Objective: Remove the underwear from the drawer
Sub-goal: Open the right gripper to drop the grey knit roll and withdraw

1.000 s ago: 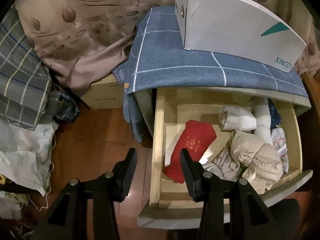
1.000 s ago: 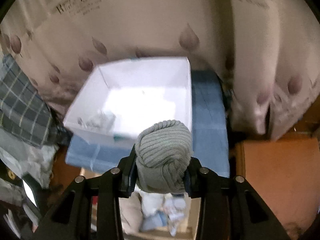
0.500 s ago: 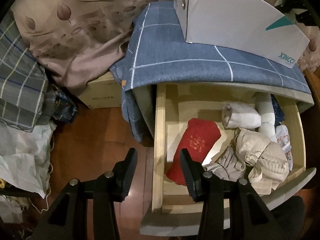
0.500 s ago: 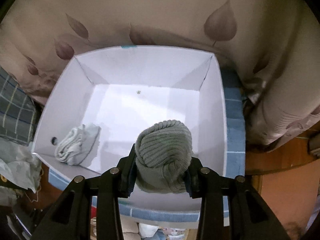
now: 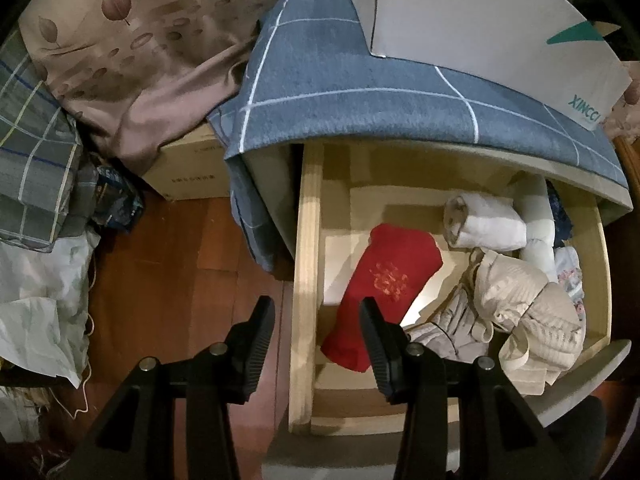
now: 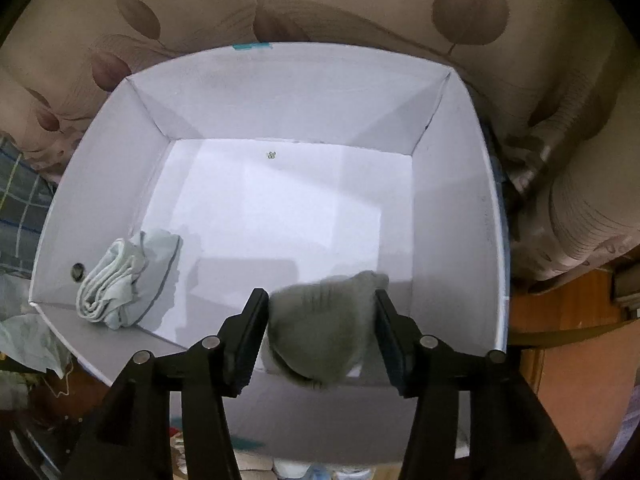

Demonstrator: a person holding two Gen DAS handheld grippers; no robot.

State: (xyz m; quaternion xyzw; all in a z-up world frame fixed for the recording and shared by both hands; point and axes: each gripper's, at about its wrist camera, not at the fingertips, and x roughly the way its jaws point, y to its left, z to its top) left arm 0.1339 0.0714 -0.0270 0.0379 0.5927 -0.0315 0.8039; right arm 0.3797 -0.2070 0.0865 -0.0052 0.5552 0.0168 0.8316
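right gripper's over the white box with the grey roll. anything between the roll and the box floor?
Nothing visible. The right hand-held gripper is opening with the grey ribbed roll between its fingers; the white box floor beneath is bare. The pale folded piece lies in the left corner.

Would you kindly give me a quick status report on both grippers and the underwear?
Left gripper open, empty, over drawer edge. Right gripper opening above white box; grey rolled underwear blurred, dropping from between the fingers. Pale folded pair already inside. Nothing in the way.

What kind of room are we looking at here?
Probably a bedroom: leaf-patterned bedding lies rumpled beside a low cabinet whose open drawer holds rolled underwear and socks.
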